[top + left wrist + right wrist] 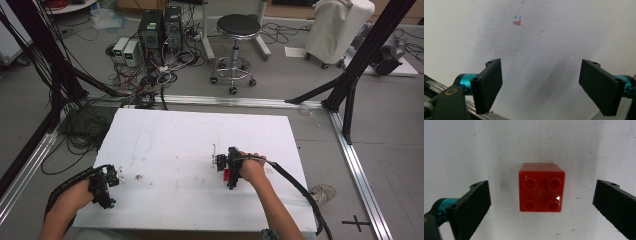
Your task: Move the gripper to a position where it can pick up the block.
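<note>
Your right gripper [541, 202] hangs over the red brick [541, 188] — jaws spread; your left gripper [540, 87], near-left, gapes over bare white table [165, 140].

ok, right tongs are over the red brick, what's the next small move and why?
Probably lower the right tongs straight down, then close. In the right gripper view the red brick sits studs-up on the white table, centred between the open jaws with clear gaps on both sides, untouched. The left tongs are open over bare table.

red studded brick [541, 187]; white table [170, 135]; black fingers [471, 205], teal fittings
</note>
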`<state>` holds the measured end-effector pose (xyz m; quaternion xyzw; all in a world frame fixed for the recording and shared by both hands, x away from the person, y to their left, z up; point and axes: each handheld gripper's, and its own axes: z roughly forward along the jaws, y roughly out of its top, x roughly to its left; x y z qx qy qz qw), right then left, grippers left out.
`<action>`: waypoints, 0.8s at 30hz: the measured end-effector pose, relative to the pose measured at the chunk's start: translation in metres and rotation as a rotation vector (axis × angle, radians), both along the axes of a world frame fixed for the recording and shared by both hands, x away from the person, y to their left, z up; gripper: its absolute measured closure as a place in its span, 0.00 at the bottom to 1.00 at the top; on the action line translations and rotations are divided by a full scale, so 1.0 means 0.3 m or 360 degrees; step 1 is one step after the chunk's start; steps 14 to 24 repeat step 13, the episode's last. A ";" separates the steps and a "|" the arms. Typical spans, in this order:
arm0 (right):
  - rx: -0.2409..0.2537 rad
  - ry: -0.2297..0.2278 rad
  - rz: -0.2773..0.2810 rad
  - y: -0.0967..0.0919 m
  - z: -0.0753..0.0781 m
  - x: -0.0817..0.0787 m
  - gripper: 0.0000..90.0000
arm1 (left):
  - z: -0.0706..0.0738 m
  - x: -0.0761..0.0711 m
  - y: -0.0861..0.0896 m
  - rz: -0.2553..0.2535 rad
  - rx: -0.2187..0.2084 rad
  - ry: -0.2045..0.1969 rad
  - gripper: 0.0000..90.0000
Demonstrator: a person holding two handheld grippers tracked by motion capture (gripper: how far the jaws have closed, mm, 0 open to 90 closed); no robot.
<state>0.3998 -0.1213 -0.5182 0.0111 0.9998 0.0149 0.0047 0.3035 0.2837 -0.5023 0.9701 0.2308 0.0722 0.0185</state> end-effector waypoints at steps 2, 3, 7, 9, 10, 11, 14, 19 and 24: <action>-0.0005 -0.0005 0.0016 0.006 -0.009 -0.002 0.01 | 0.000 0.000 0.000 -0.0001 0.0001 -0.0001 0.21; -0.0016 -0.0005 -0.0001 0.008 -0.014 -0.004 0.01 | 0.000 0.000 -0.001 -0.0001 0.0003 0.0000 0.21; -0.0015 -0.0003 0.0016 0.011 -0.020 -0.001 0.01 | 0.000 0.000 -0.001 -0.0001 -0.0001 0.0000 0.21; -0.0006 -0.0009 0.0030 0.011 -0.021 0.001 0.01 | 0.000 0.000 0.000 -0.0001 -0.0002 0.0000 0.21; -0.0027 0.0000 0.0002 0.010 -0.018 -0.002 0.01 | 0.001 0.000 0.001 0.0000 0.0002 -0.0002 0.21; -0.0027 -0.0001 0.0012 0.009 -0.018 0.000 0.01 | 0.001 0.000 0.001 -0.0001 0.0002 -0.0003 0.21; -0.0017 -0.0007 0.0022 0.008 -0.018 0.000 0.01 | 0.001 0.001 0.000 -0.0002 -0.0001 0.0001 0.21; -0.0017 -0.0007 0.0022 0.008 -0.018 0.000 0.01 | 0.001 0.001 0.000 -0.0002 -0.0001 0.0001 0.21; -0.0017 -0.0007 0.0022 0.008 -0.018 0.000 0.01 | 0.001 0.001 0.000 -0.0002 -0.0001 0.0001 0.21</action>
